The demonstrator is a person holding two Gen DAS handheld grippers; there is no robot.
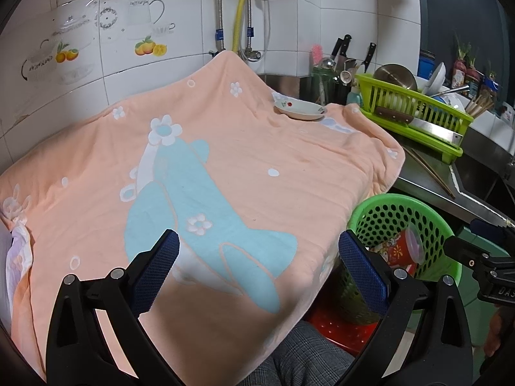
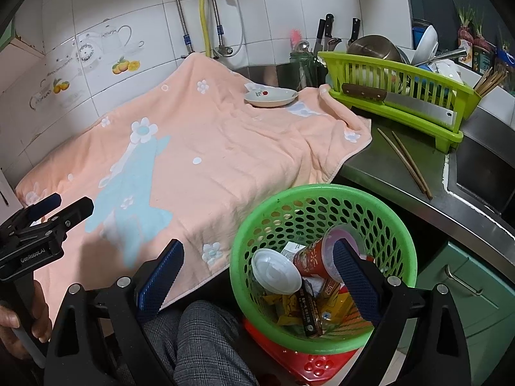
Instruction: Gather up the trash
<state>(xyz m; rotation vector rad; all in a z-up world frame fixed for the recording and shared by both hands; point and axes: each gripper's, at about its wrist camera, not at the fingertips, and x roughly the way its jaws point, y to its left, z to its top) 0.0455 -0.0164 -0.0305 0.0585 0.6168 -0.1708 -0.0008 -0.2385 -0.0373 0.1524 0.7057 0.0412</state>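
Observation:
A green perforated basket [image 2: 322, 189] stands on a red stool [image 2: 309, 366] beside the counter. In it lie a red paper cup [image 2: 313, 259], a white plastic lid [image 2: 276, 270], yellow wrappers [image 2: 289, 308] and a dark packet [image 2: 309, 318]. My right gripper [image 2: 257, 273] is open just above the basket's near rim and holds nothing. My left gripper [image 1: 260, 267] hangs open and empty over the peach towel [image 1: 241, 160]. From the left wrist, the basket [image 1: 396, 197] and cup [image 1: 399, 247] sit to the right, with the right gripper [image 1: 473, 239] beyond them.
A small plate [image 2: 270, 98] rests on the towel's far corner. A green dish rack [image 2: 396, 93] with a cleaver, pots and bowls stands at the back right. Chopsticks [image 2: 405, 160] lie on the steel counter near the sink. A person's checked trouser leg [image 2: 199, 347] is below.

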